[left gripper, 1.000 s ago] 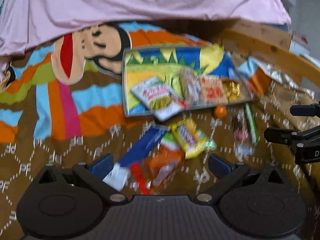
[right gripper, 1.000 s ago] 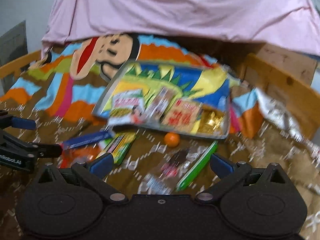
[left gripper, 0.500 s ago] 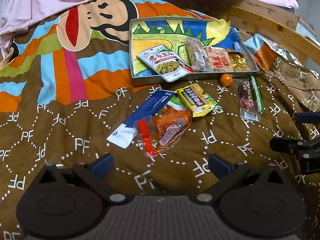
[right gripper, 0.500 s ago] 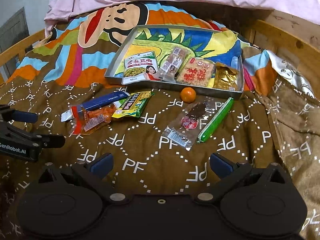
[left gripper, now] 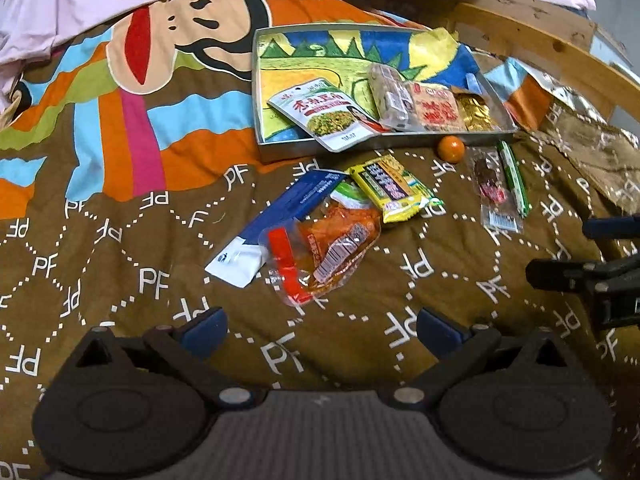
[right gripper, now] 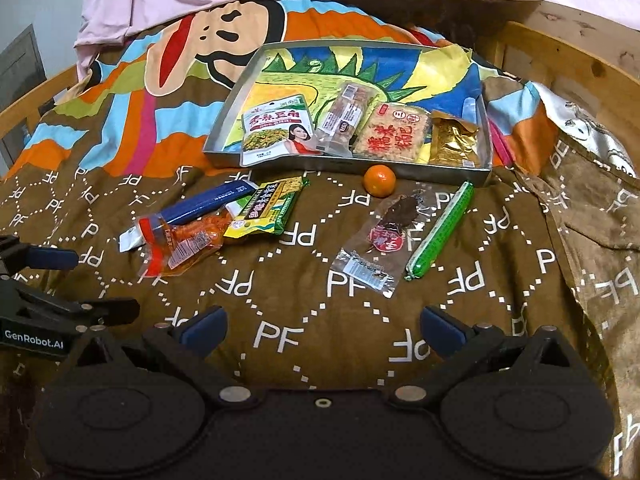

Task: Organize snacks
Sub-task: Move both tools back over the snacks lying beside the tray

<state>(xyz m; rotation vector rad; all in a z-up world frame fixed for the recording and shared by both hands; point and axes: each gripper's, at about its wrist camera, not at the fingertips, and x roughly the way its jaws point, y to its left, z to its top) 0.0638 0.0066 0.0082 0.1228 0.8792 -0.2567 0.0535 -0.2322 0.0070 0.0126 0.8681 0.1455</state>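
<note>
from my left gripper i see the blue packet and the orange packet straight ahead, lying overlapped on the brown blanket, with the yellow packet just behind them. the right gripper only pokes in at the right edge of this view.

the right wrist view shows more: the clear sausage packet and the green stick lie side by side ahead of its fingers, and the small orange sits against the front wall of the metal tray. inside the tray, four packs lie in a row: the white-and-green pouch, a long clear bar, a red-lettered cracker pack and a gold packet. this view also shows the left gripper at the left edge, beside the orange packet.

both sets of jaws are spread wide with nothing between them; every snack lies well ahead of the fingertips, untouched.
</note>
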